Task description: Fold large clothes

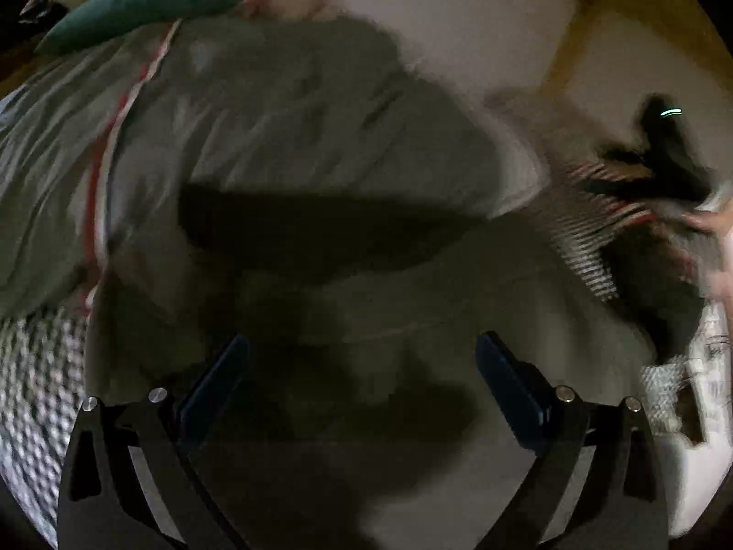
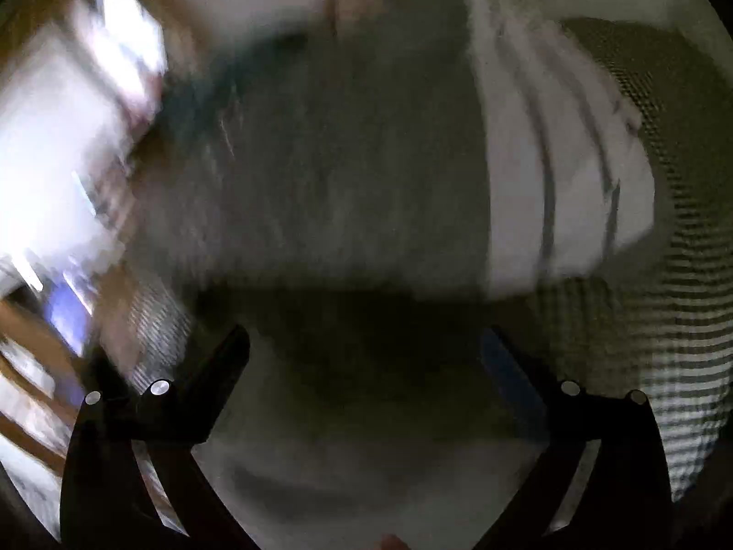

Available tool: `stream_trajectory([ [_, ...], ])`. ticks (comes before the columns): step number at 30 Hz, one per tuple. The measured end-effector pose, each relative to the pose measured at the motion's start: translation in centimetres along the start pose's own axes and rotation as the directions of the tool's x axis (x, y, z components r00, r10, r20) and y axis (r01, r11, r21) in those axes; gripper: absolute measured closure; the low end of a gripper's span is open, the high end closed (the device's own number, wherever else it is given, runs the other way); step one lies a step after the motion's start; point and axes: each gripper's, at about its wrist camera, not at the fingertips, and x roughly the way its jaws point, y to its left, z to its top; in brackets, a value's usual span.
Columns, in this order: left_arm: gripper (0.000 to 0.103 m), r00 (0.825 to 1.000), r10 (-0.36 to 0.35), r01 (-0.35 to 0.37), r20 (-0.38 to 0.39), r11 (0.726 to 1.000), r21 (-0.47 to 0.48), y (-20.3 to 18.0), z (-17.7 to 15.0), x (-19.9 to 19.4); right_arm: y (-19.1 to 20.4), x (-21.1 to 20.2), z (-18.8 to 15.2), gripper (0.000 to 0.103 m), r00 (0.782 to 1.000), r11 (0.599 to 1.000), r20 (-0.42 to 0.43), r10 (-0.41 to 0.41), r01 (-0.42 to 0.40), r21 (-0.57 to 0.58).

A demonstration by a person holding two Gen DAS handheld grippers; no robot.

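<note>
Claws, left (image 1: 362, 366) and right (image 2: 364, 357), both agape, empty above grey garment (image 1: 284, 128) on bed (image 1: 481, 23); blur suggests a mis-grab risk.

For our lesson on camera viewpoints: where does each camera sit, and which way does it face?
Left wrist: on the left gripper, looking along its open fingers down at the grey garment; the right gripper shows at far right.
Right wrist: on the right gripper, fingers open, facing the same garment and a white cloth; heavily blurred.
Shared: the grey garment.
</note>
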Motion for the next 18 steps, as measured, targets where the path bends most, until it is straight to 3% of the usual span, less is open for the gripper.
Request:
stream_trajectory([
  [2, 0.005, 0.996, 0.073, -0.076, -0.043, 0.995, -0.062, 2.1, -0.8, 1.7, 1.4, 3.1, -2.3, 0.003, 0.982, 0.984, -0.118, -0.145, 0.131, -0.119],
  [3, 0.005, 0.989, 0.133, -0.138, -0.059, 0.986, -0.098, 3.8, -1.5, 2.2, 1.8, 4.7, -3.5, 0.003, 0.970, 0.973, -0.158, -0.185, 0.159, -0.165],
  [5, 0.005, 0.979, 0.193, -0.200, -0.065, 0.973, -0.118, 6.1, -2.7, 2.5, 2.3, 7.5, -5.3, 0.003, 0.970, 0.973, -0.177, -0.169, 0.135, -0.189],
  [8, 0.005, 0.988, 0.145, -0.150, -0.045, 0.979, -0.141, 8.4, -4.6, 2.2, 2.2, 8.8, -5.5, 0.004, 0.986, 0.977, -0.086, -0.141, 0.125, -0.172],
  [11, 0.005, 0.984, 0.175, -0.175, -0.013, 0.973, -0.153, 8.8, -5.1, 0.8, 0.4, 9.8, -4.9, 0.009, 0.992, 0.995, -0.105, -0.073, 0.066, -0.069],
  [12, 0.005, 0.982, 0.189, -0.187, 0.000, 0.968, -0.167, 9.0, -5.4, 0.4, -0.4, 9.4, -4.6, 0.025, 0.996, 0.998, -0.074, -0.059, 0.057, -0.024],
  [13, 0.005, 0.980, 0.198, -0.193, 0.007, 0.964, -0.185, 9.4, -5.7, 0.1, -0.9, 8.7, -4.5, 0.050, 0.997, 0.998, -0.046, -0.055, 0.055, -0.006],
  [14, 0.005, 0.979, 0.204, -0.197, 0.013, 0.959, -0.202, 9.8, -6.1, -0.3, -1.6, 7.5, -4.2, 0.066, 0.998, 0.998, 0.004, -0.062, 0.062, 0.013],
  [15, 0.005, 0.978, 0.208, -0.199, 0.021, 0.956, -0.216, 10.1, -6.4, -0.7, -2.5, 6.2, -4.0, 0.073, 0.997, 0.997, 0.057, -0.061, 0.058, 0.044],
  [18, 0.005, 0.972, 0.229, -0.212, 0.048, 0.948, -0.236, 11.1, -7.2, -2.5, -3.8, 6.2, -3.5, 0.074, 0.994, 0.996, 0.065, -0.083, 0.081, 0.030],
])
